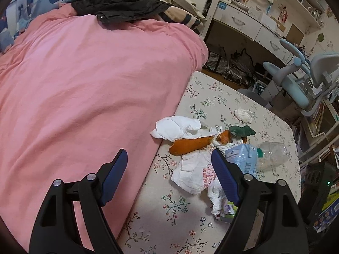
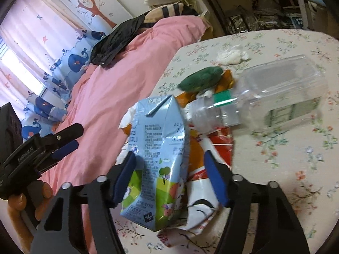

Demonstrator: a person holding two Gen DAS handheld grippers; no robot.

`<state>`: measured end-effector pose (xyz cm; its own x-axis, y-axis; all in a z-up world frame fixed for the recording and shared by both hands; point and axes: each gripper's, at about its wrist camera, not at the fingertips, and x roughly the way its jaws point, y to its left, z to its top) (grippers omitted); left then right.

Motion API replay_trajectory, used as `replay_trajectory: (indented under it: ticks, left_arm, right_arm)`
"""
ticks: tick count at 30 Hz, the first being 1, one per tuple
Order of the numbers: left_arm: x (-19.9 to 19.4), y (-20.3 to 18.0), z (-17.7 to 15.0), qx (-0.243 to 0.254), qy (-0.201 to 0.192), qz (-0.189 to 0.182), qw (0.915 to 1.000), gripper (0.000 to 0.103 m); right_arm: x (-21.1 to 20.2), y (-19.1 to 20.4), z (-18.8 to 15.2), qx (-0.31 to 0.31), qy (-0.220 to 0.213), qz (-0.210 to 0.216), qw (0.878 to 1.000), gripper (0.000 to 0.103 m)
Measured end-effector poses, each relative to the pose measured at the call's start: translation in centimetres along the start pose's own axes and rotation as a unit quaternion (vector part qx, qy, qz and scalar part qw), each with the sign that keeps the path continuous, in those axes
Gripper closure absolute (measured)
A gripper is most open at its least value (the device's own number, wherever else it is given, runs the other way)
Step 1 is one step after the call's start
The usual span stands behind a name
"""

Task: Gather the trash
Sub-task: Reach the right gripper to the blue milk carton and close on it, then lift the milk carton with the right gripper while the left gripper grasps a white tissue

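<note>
Carton (image 2: 156,165) in trash pile on floral bed (image 2: 286,158), near quilt edge. Light, crushable; grip mid-body, gently. Right tongs (image 2: 169,173) straddling carton, not visibly clamped. Left tongs (image 1: 169,175) open, empty.

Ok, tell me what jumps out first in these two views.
The light blue drink carton fills the right wrist view, crumpled, between the right gripper's blue fingers. Behind it a clear plastic bottle lies on its side on the floral sheet. In the left wrist view the big pink duvet dominates, with the trash heaped beside it.
</note>
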<state>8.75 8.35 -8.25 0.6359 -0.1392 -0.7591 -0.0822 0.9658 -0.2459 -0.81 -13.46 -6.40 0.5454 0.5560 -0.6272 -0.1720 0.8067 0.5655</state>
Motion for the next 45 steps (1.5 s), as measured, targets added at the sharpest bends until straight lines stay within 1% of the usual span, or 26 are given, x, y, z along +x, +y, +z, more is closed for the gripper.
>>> replay_trajectory:
  ticks: [1, 4, 6, 9, 11, 12, 14, 15, 16, 19, 21, 24, 26, 27, 28, 29, 31, 32, 34, 35, 37, 40, 41, 42, 45]
  left_arm:
    - [-0.1, 0.0, 0.0, -0.001, 0.0, -0.001, 1.0, 0.025]
    - [-0.3, 0.1, -0.1, 0.0, -0.001, -0.001, 1.0, 0.025]
    - [-0.6, 0.0, -0.2, 0.003, -0.002, 0.0, 1.0, 0.025]
    - [-1.0, -0.5, -0.4, 0.014, -0.003, -0.002, 0.9999, 0.025]
    - [-1.1, -0.8, -0.7, 0.022, -0.002, -0.004, 0.9997, 0.025]
    - [-1.2, -1.1, -0.9, 0.029, 0.001, -0.006, 0.9996, 0.025]
    - [-1.0, -1.7, -1.4, 0.042, 0.013, -0.013, 0.9989, 0.025]
    - [-0.6, -2.2, -1.8, 0.05, 0.029, -0.023, 0.998, 0.025]
    - [-0.2, -2.5, -2.1, 0.056, 0.042, -0.031, 0.9971, 0.025]
    - [1.2, -4.0, -3.5, 0.078, 0.085, -0.055, 0.9918, 0.025]
    - [2.1, -5.2, -4.5, 0.097, 0.105, -0.059, 0.9879, 0.025]
    - [3.1, -6.6, -5.7, 0.12, 0.116, -0.047, 0.9848, 0.025]
    - [3.8, -6.9, -6.2, 0.12, 0.122, -0.036, 0.9846, 0.027]
    - [4.3, -7.0, -6.4, 0.115, 0.126, -0.032, 0.9848, 0.032]
    - [4.6, -7.0, -6.6, 0.109, 0.131, -0.035, 0.9847, 0.039]
    - [5.0, -6.9, -6.7, 0.105, 0.135, -0.041, 0.9845, 0.043]
    - [5.6, -6.8, -6.9, 0.095, 0.143, -0.052, 0.9837, 0.06]
    - [5.8, -6.8, -7.0, 0.093, 0.143, -0.055, 0.9837, 0.065]
    - [6.0, -6.8, -6.8, 0.091, 0.141, -0.059, 0.984, 0.081]
    - [5.9, -6.8, -6.8, 0.092, 0.137, -0.058, 0.9846, 0.084]
    - [5.3, -6.9, -6.5, 0.096, 0.127, -0.062, 0.9854, 0.094]
    - [4.1, -7.0, -5.9, 0.101, 0.113, -0.072, 0.9859, 0.096]
    - [3.7, -7.1, -5.6, 0.102, 0.108, -0.077, 0.9859, 0.096]
    - [2.9, -7.1, -5.4, 0.103, 0.1, -0.084, 0.9861, 0.097]
    - [0.9, -7.3, -4.9, 0.11, 0.074, -0.098, 0.9862, 0.097]
  right_arm:
    - [-0.1, 0.1, -0.1, 0.001, 0.002, 0.013, 1.0, 0.068]
    - [-0.6, 0.4, -0.2, -0.007, 0.0, 0.025, 1.0, 0.072]
    - [-1.2, 0.3, 0.0, 0.0, -0.009, 0.038, 0.999, 0.072]
    - [-3.9, 0.0, 0.6, 0.018, -0.043, 0.063, 0.997, 0.072]
    - [-6.7, -0.1, 1.1, 0.018, -0.072, 0.066, 0.995, 0.072]
    - [-7.4, -0.2, 1.2, 0.016, -0.078, 0.061, 0.995, 0.072]
    - [-9.3, -0.6, 1.4, 0.006, -0.087, 0.028, 0.996, 0.072]
    - [-9.7, -0.7, 1.5, 0.003, -0.086, 0.012, 0.996, 0.072]
    - [-10.1, -1.2, 1.5, -0.001, -0.082, -0.014, 0.997, 0.072]
    - [-10.1, -3.2, 0.9, 0.002, -0.058, -0.064, 0.996, 0.072]
    - [-9.8, -4.7, 0.6, 0.015, -0.043, -0.073, 0.996, 0.072]
    - [-9.1, -6.0, 0.3, 0.024, -0.023, -0.088, 0.996, 0.072]
    - [-8.6, -6.4, 0.3, 0.022, -0.011, -0.1, 0.995, 0.072]
    - [-8.5, -6.5, 0.3, 0.021, -0.008, -0.103, 0.994, 0.071]
    - [-8.3, -6.6, 0.2, 0.02, -0.004, -0.107, 0.994, 0.071]
    - [-8.0, -6.8, 0.2, 0.021, 0.001, -0.11, 0.994, 0.071]
    - [-7.5, -7.0, 0.1, 0.023, 0.008, -0.11, 0.994, 0.071]
    - [-7.4, -7.2, 0.0, 0.024, 0.012, -0.11, 0.994, 0.071]
    - [-7.1, -7.4, -0.2, 0.024, 0.021, -0.107, 0.994, 0.071]
    - [-7.0, -7.3, -0.2, 0.023, 0.027, -0.109, 0.993, 0.071]
    - [-6.5, -7.3, -0.4, 0.021, 0.034, -0.112, 0.993, 0.068]
    - [-6.2, -7.2, -0.7, 0.017, 0.042, -0.109, 0.993, 0.068]
    - [-6.4, -7.0, -0.7, 0.015, 0.04, -0.111, 0.993, 0.068]
    - [-6.6, -6.9, -0.8, 0.013, 0.037, -0.112, 0.993, 0.07]
    - [-7.5, -6.7, -0.8, 0.011, 0.018, -0.112, 0.993, 0.071]
